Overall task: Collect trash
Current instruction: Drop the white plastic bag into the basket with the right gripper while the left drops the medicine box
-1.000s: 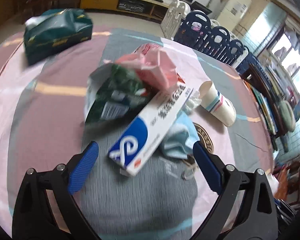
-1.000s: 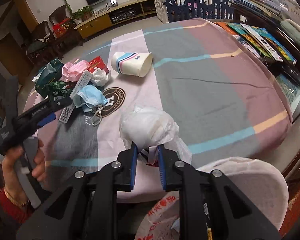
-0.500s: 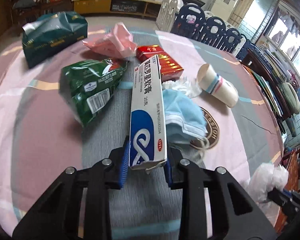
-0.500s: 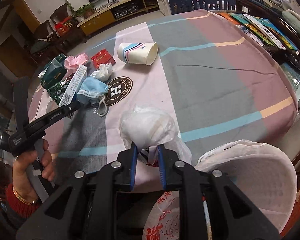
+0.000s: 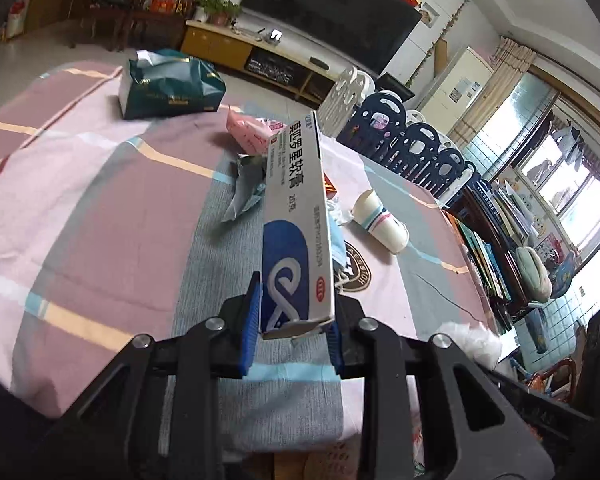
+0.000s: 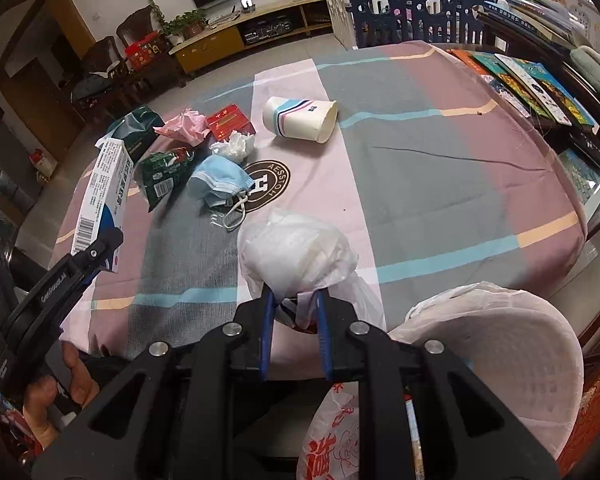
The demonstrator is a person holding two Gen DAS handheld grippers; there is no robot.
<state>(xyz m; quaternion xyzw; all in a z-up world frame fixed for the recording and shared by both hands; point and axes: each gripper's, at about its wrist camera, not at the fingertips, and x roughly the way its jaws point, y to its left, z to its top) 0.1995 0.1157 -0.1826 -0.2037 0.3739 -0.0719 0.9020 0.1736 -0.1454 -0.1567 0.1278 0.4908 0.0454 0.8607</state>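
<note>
My left gripper [image 5: 292, 320] is shut on the near end of a long white-and-blue ointment box [image 5: 296, 216], which stands up off the striped tablecloth [image 5: 100, 200]. In the right wrist view the box [image 6: 104, 184] hangs at the table's left edge. My right gripper [image 6: 294, 320] is shut on the bunched rim of a white plastic bag [image 6: 296, 248], whose mouth [image 6: 492, 340] opens below the table's near edge. On the cloth lie a tipped paper cup [image 6: 300, 118], a blue face mask [image 6: 220, 180], a green wrapper [image 6: 164, 172], pink crumpled paper [image 6: 184, 126], a red box [image 6: 228, 120] and a white tissue [image 6: 236, 146].
A dark green tissue pack [image 5: 168, 84] sits at the table's far left. Books [image 6: 532, 84] line the right rim. Navy and white fence panels [image 5: 400, 132] and a TV cabinet [image 5: 260, 56] stand beyond the table. A person's hand [image 6: 48, 396] holds the left gripper.
The left gripper closed on the ointment box, lifted it off the pile and drew it back toward the near left. The right gripper kept its hold on the bag.
</note>
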